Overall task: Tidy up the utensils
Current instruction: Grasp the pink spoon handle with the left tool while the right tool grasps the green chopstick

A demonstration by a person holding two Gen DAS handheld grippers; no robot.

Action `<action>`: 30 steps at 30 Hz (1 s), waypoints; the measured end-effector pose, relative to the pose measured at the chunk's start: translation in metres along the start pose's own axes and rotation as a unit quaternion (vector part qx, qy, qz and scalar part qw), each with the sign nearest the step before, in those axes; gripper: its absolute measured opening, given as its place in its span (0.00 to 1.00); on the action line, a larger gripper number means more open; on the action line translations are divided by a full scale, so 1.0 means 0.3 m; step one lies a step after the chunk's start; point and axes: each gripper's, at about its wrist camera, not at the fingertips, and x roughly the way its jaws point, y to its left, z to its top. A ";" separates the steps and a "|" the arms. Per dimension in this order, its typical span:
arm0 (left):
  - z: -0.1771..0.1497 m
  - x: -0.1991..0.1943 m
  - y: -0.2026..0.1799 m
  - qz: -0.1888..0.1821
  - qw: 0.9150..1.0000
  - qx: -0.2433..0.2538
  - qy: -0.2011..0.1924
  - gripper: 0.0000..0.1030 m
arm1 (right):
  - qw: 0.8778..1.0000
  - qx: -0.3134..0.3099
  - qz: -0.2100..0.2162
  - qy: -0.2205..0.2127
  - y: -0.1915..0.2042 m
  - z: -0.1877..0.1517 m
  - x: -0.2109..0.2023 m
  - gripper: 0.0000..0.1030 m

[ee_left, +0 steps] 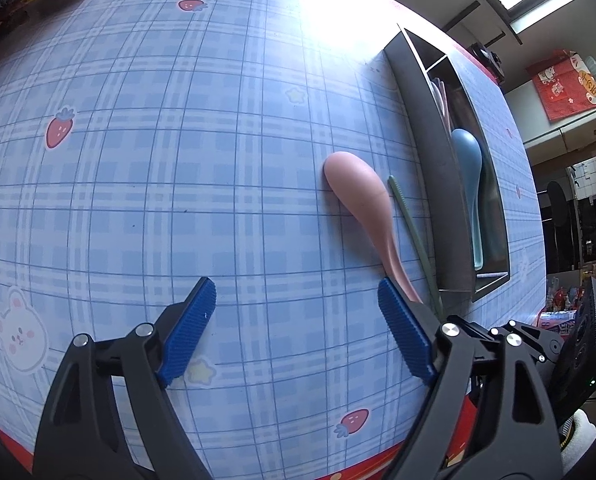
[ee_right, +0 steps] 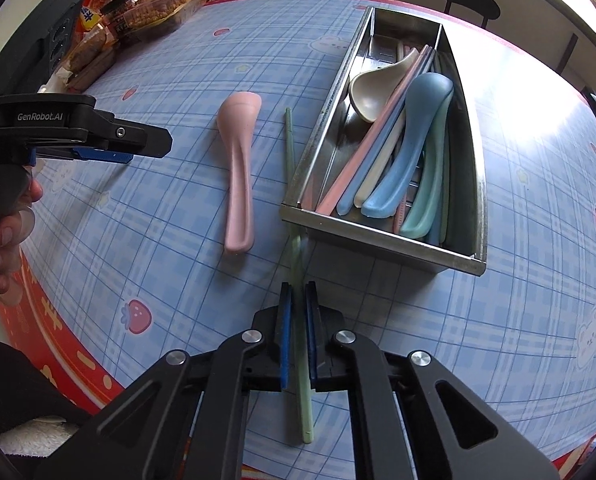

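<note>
A pink spoon (ee_right: 237, 168) lies bowl-down on the blue plaid tablecloth, left of a steel utensil tray (ee_right: 464, 258). A green chopstick (ee_right: 289, 144) lies between the spoon and the tray. My right gripper (ee_right: 298, 296) is shut on a second, light green chopstick (ee_right: 303, 380) just in front of the tray's near wall. The tray holds a grey spoon (ee_right: 372, 88), a blue spoon (ee_right: 408, 148), a teal spoon and several chopsticks. My left gripper (ee_left: 298, 312) is open and empty above the cloth, its right finger beside the pink spoon's (ee_left: 362, 200) handle. It also shows at the left in the right wrist view (ee_right: 98, 148).
Snack packets (ee_right: 138, 12) lie at the table's far left corner. The table's red border (ee_right: 58, 320) runs along the near edge. A dark stool (ee_right: 468, 0) stands beyond the far edge. The tray also shows at the right in the left wrist view (ee_left: 430, 160).
</note>
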 end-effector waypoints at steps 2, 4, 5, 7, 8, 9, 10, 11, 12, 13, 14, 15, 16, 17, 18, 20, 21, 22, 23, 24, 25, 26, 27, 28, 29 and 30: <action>0.008 0.005 -0.009 0.001 1.000 0.004 0.002 0.72 | 1.000 0.002 0.001 -0.002 0.001 -0.001 0.002 0.07; 0.019 0.010 -0.021 0.001 1.000 0.007 0.000 0.71 | 1.000 0.002 0.001 -0.004 0.001 -0.004 0.001 0.07; 0.026 0.013 -0.028 -0.002 1.000 0.007 -0.002 0.68 | 1.000 0.002 0.001 -0.005 -0.002 -0.008 -0.002 0.07; 0.039 0.021 -0.041 -0.010 1.000 0.006 -0.004 0.64 | 1.000 0.002 0.002 -0.006 -0.003 -0.011 -0.002 0.07; 0.046 0.027 -0.049 -0.014 1.000 0.007 -0.004 0.61 | 1.000 0.003 0.003 -0.007 -0.001 -0.013 -0.002 0.07; 0.052 0.034 -0.059 -0.018 1.000 0.009 -0.004 0.60 | 1.000 0.003 0.003 -0.007 -0.003 -0.017 -0.004 0.07; 0.056 0.042 -0.068 -0.022 1.000 0.011 -0.005 0.57 | 1.000 0.003 0.003 -0.008 -0.004 -0.020 -0.006 0.07; 0.060 0.049 -0.079 -0.026 1.000 0.014 -0.004 0.52 | 1.000 0.003 0.004 -0.009 -0.006 -0.025 -0.009 0.07; 0.065 0.058 -0.091 -0.030 0.999 0.017 -0.003 0.50 | 1.000 0.004 0.004 -0.009 -0.007 -0.026 -0.009 0.07; 0.068 0.066 -0.104 -0.033 0.999 0.020 -0.002 0.50 | 1.000 0.005 0.005 -0.009 -0.008 -0.029 -0.012 0.07; 0.071 0.071 -0.117 -0.035 0.999 0.024 -0.003 0.50 | 1.000 0.005 0.005 -0.010 -0.008 -0.030 -0.013 0.07; 0.073 0.078 -0.134 -0.038 0.999 0.031 -0.003 0.49 | 1.000 0.005 0.006 -0.010 -0.009 -0.031 -0.015 0.07; 0.073 0.084 -0.151 -0.040 0.998 0.042 -0.002 0.48 | 1.000 0.005 0.006 -0.011 -0.010 -0.034 -0.017 0.07; 0.073 0.092 -0.169 -0.037 0.998 0.054 -0.001 0.46 | 1.000 0.006 0.006 -0.011 -0.010 -0.035 -0.019 0.07; 0.073 0.097 -0.186 -0.028 0.997 0.065 -0.003 0.46 | 1.000 0.006 0.007 -0.011 -0.011 -0.037 -0.020 0.07; 0.077 0.104 -0.210 -0.016 0.997 0.077 -0.006 0.46 | 1.000 0.007 0.008 -0.012 -0.012 -0.039 -0.023 0.07; 0.079 0.107 -0.217 -0.013 0.997 0.079 -0.007 0.46 | 1.000 0.008 0.008 -0.012 -0.012 -0.040 -0.022 0.07; 0.082 0.110 -0.224 -0.010 0.997 0.080 -0.008 0.46 | 1.000 0.008 0.008 -0.013 -0.013 -0.041 -0.024 0.07; 0.084 0.112 -0.232 -0.006 0.996 0.083 -0.010 0.46 | 1.000 0.009 0.009 -0.013 -0.014 -0.042 -0.024 0.07; 0.084 0.115 -0.240 0.000 0.996 0.090 -0.012 0.44 | 1.000 0.009 0.010 -0.014 -0.015 -0.043 -0.025 0.07; 0.086 0.119 -0.250 0.008 0.995 0.097 -0.015 0.39 | 1.000 0.010 0.010 -0.014 -0.016 -0.042 -0.025 0.07; 0.087 0.125 -0.263 0.014 0.994 0.104 -0.016 0.30 | 1.000 0.010 0.011 -0.014 -0.016 -0.042 -0.026 0.07; 0.085 0.129 -0.271 0.016 0.994 0.111 -0.017 0.31 | 1.000 0.010 0.011 -0.014 -0.016 -0.040 -0.024 0.07; 0.082 0.132 -0.278 0.015 0.993 0.116 -0.018 0.29 | 1.000 0.010 0.011 -0.014 -0.015 -0.040 -0.024 0.07; 0.080 0.134 -0.285 0.012 0.992 0.121 -0.018 0.26 | 1.000 0.010 0.010 -0.014 -0.016 -0.040 -0.023 0.07; 0.075 0.136 -0.293 0.009 0.992 0.126 -0.019 0.24 | 1.000 0.010 0.011 -0.014 -0.016 -0.040 -0.023 0.07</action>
